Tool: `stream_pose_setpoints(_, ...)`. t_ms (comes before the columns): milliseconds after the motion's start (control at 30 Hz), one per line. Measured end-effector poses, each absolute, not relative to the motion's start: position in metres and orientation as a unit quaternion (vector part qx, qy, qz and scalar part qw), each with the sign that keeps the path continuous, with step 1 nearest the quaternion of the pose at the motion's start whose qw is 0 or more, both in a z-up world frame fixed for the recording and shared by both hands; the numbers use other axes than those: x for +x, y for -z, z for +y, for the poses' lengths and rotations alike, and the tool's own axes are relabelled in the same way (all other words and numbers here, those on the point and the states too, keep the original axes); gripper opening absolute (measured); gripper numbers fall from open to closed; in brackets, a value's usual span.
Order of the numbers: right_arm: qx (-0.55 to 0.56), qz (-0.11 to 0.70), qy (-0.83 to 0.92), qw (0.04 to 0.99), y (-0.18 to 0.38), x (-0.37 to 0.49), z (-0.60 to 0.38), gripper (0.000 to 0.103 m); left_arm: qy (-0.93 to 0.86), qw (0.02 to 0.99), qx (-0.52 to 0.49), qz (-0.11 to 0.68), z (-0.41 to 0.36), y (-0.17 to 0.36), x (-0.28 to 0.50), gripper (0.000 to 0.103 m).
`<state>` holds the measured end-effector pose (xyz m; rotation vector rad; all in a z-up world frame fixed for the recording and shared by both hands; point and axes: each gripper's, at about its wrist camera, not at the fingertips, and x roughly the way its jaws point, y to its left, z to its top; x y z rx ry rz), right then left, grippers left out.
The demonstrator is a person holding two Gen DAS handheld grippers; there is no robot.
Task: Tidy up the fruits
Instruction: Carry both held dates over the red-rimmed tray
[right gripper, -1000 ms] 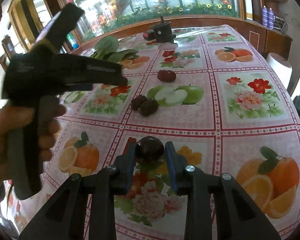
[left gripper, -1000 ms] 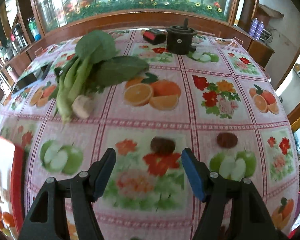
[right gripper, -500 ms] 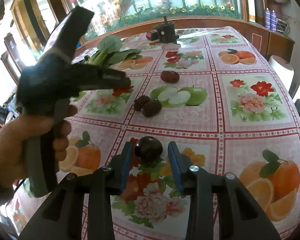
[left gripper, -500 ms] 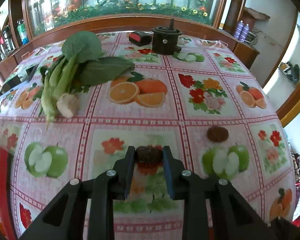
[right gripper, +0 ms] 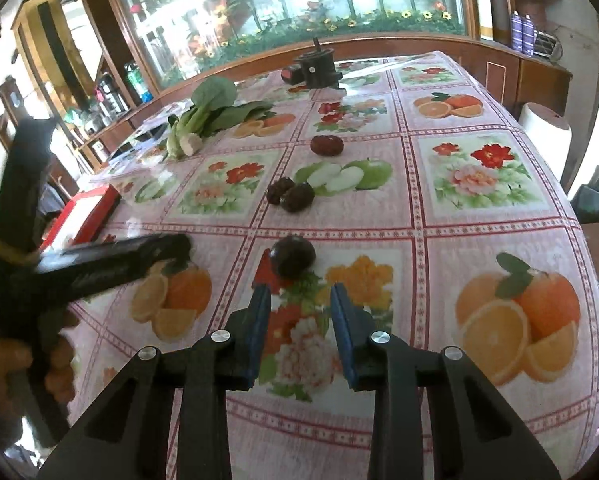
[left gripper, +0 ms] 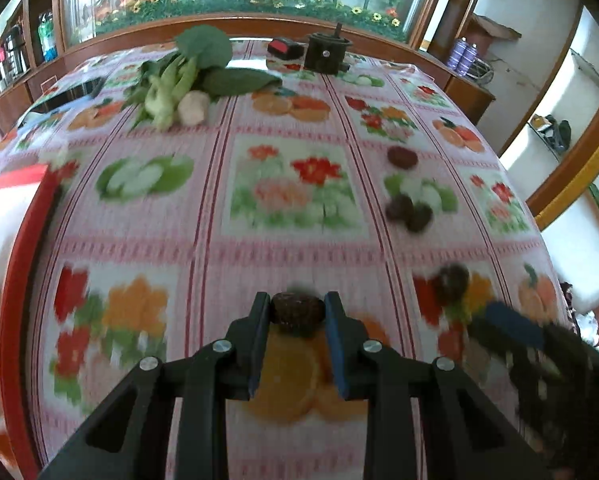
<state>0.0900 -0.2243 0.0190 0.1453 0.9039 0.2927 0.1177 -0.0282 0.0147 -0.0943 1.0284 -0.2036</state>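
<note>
Left claw grasping a dark fruit; right claw released behind another.

The left claw (left gripper: 297, 316) was clenched on a wrinkled dark fruit (left gripper: 297, 314), pinched between its two fingers above the bench (left gripper: 219, 240), which wore a fruit-and-flower patterned cloth. The right claw (right gripper: 299, 300) stood released, its blue pads apart, with a round dark plum (right gripper: 292, 256) lying on the cloth just beyond its fingertips, not touching them. Farther out sat a pair of dark fruits (right gripper: 290, 197) touching each other beside a printed green apple, and past them a single reddish fruit (right gripper: 327, 145). A red-rimmed tray (right gripper: 84, 216) lay at the left edge. Leafy greens (right gripper: 211, 114) rested at the far left, near a black round device (right gripper: 317, 65).
</note>
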Motion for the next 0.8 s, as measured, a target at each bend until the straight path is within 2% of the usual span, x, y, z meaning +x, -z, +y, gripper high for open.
stream_pose_setpoints(200,0.067,0.449,-0.143,0.879,-0.017,0.113,-0.215,0.037,0.087,0.864,-0.049,0.494,-0.01,-0.016,0.085,0.03)
stream_pose_setpoints(333,0.01,0.448,-0.134,0.884,-0.012,0.122,-0.198,0.037,0.077,0.867,-0.043,0.49,0.0,-0.017,0.073,0.03)
stream_pose_setpoints(433,-0.029,0.442,-0.117,0.889,-0.01,0.124,-0.191,0.027,0.073,0.865,-0.055,0.494,0.009,-0.017,0.069,0.03)
stream_pose_setpoints(800,0.004,0.447,-0.129,0.885,-0.027,0.084,-0.19,0.026,0.086,0.866,-0.04,0.491,0.008,-0.016,0.048,0.03)
